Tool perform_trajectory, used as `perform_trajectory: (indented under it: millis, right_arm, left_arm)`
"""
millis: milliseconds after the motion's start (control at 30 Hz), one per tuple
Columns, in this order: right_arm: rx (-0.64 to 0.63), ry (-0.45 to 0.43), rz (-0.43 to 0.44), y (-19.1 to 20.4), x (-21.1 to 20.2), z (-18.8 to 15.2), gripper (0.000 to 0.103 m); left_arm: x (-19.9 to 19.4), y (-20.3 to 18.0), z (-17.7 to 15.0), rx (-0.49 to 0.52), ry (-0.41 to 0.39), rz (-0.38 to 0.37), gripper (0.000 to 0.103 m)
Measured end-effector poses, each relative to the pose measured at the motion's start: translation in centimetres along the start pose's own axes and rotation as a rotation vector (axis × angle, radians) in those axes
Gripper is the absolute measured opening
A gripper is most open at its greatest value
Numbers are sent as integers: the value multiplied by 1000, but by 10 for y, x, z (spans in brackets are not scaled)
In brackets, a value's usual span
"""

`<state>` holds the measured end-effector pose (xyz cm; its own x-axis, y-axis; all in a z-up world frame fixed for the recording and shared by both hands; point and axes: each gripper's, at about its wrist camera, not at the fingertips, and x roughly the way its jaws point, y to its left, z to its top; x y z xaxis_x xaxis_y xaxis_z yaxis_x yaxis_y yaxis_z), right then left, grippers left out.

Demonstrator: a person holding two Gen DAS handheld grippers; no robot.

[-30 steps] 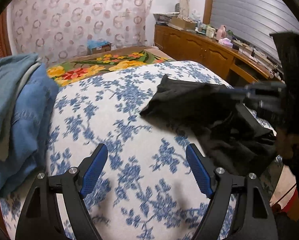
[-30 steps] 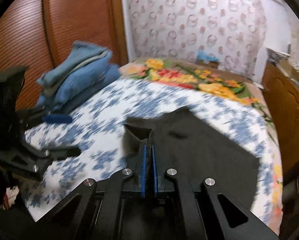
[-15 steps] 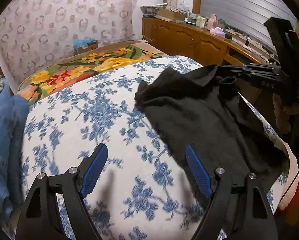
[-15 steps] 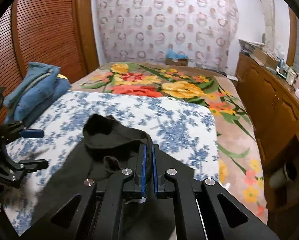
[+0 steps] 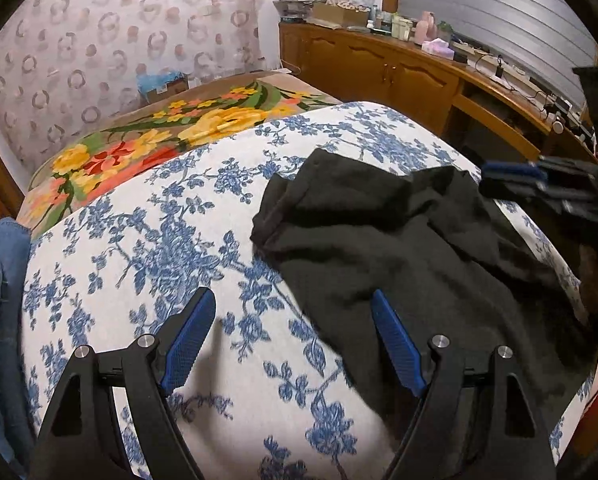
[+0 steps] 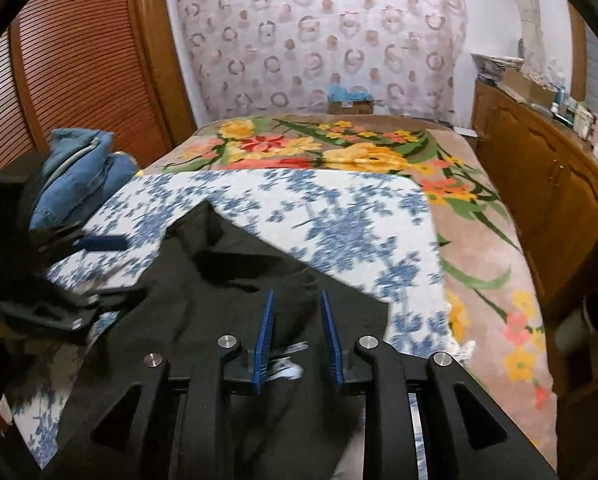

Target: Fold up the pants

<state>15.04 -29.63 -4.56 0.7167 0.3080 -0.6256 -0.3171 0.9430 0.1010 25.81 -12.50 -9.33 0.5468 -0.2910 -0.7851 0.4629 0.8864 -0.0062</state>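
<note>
Black pants (image 5: 383,240) lie rumpled on the blue-flowered sheet (image 5: 147,248), toward the bed's right side. My left gripper (image 5: 293,320) is open just above the sheet; its right finger (image 5: 395,344) is over the pants' near edge, its left one over bare sheet. In the right wrist view the pants (image 6: 203,312) lie under my right gripper (image 6: 297,300). Its jaws are opening, and the blue pads stand apart without pressing the cloth beneath them. A white label shows low between them. The right gripper (image 5: 503,172) hovers at the pants' far right corner. The left gripper (image 6: 107,268) shows at the left.
Folded blue jeans (image 6: 79,168) are stacked at the bed's left side, by a louvred wooden door (image 6: 59,60). A bright flowered blanket (image 6: 339,152) covers the far bed. A wooden cabinet (image 5: 399,68) with clutter runs along the right.
The right gripper's pads, shut on the black cloth before, have parted, and the cloth has sunk onto the bed. The left gripper has slid right until its right finger is over the pants.
</note>
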Motion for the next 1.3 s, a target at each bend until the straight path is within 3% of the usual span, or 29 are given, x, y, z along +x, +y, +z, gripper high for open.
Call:
perform_trajectory:
  millis: [333,600,767,900,1067,1300]
  right_arm:
    - [-55,32,41,19,9,-3,26]
    - [-65,119,-11,12,36,-5,26]
    - [-102,118,-51,23,42,-3,26]
    - [-133,108,-102,31,44,-4,8]
    - [-70,70,-130,10,27,-4,4]
    - [45,47,-238,-40,12,-7,4]
  left_arm:
    - [7,2,-6,-2,1,-18,81]
    - [9,3,-7,-3,-4,-26,81]
    - [8,3,-7,2,-3,-21,82]
    - [8,2,-7,2,-3,-20,82]
    - [8,2,-7,2,-3,-20,82]
    - [8,2,-7,1,-4,-21,82]
